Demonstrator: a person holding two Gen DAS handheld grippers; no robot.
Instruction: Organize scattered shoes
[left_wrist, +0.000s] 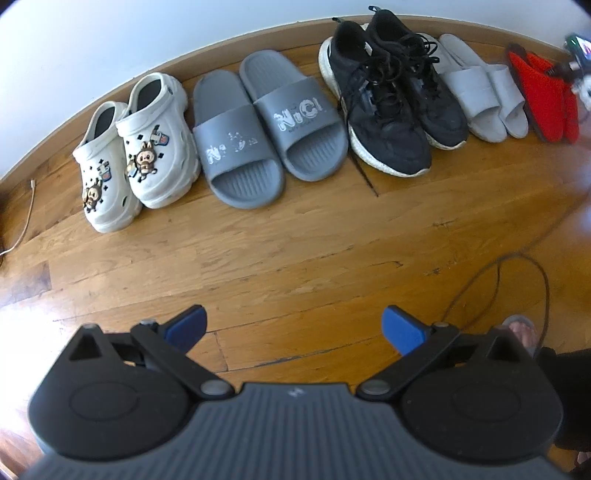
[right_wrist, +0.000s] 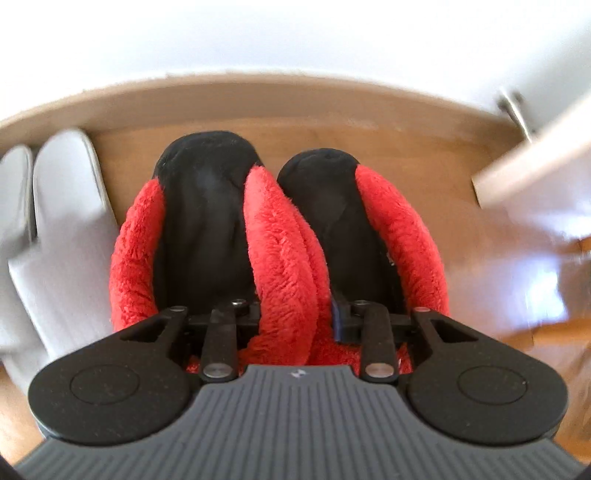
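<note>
Right fingers (right_wrist: 295, 317) clamping together inner fuzzy walls of red plush slippers (right_wrist: 284, 240), pair sitting at row's end against wall; keeping both level advisable. Left fingers (left_wrist: 293, 326) hanging released.

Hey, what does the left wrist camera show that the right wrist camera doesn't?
Only the left wrist view shows the white clogs, dark grey slides, black sneakers, a black cable on the floor, and the open, empty left tool.

Only the right wrist view shows the right tool shut on the adjoining inner edges of the red slippers, and their black insides.

Both show the red slippers, the light grey slides beside them, the wood floor and the white wall.
</note>
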